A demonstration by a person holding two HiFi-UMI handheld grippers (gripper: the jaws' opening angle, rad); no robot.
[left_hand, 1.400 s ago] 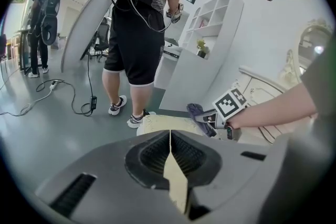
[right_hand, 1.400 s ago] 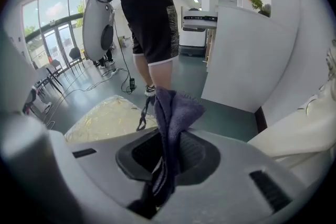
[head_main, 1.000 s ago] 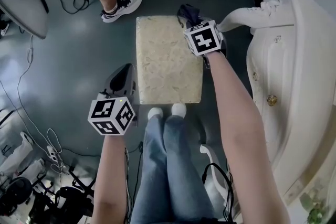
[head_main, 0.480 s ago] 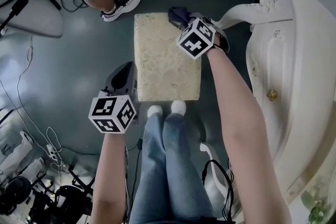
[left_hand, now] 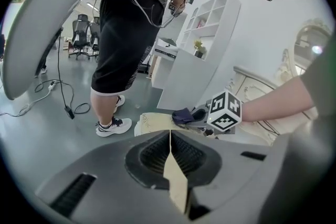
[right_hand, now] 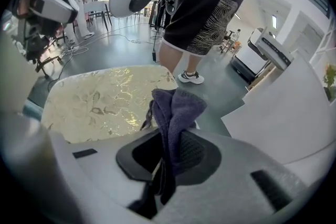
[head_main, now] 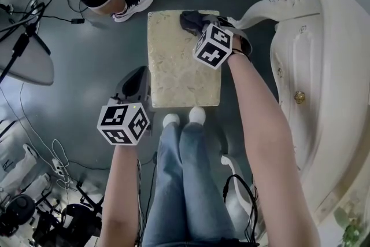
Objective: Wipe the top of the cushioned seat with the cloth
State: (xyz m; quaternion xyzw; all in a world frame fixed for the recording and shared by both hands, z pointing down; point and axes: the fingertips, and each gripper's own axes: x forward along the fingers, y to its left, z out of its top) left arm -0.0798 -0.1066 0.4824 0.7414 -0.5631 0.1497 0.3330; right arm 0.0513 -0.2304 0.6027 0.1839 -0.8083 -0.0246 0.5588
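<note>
Right gripper (head_main: 201, 29) clamps the cloth (head_main: 189, 19) at the far corner of the seat (head_main: 173, 72); left gripper (head_main: 137, 88) is pinched together, empty. I'd press flat and pull long overlapping strokes.

Dark purple cloth (right_hand: 176, 113); cream, gold-patterned seat (head_main: 176, 61).

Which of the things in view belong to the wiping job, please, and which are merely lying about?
Job: cushioned seat, cloth, right tongs shut on it.
Lying about: left tongs shut and empty, bystander's shoe, floor cable, white carved furniture.
</note>
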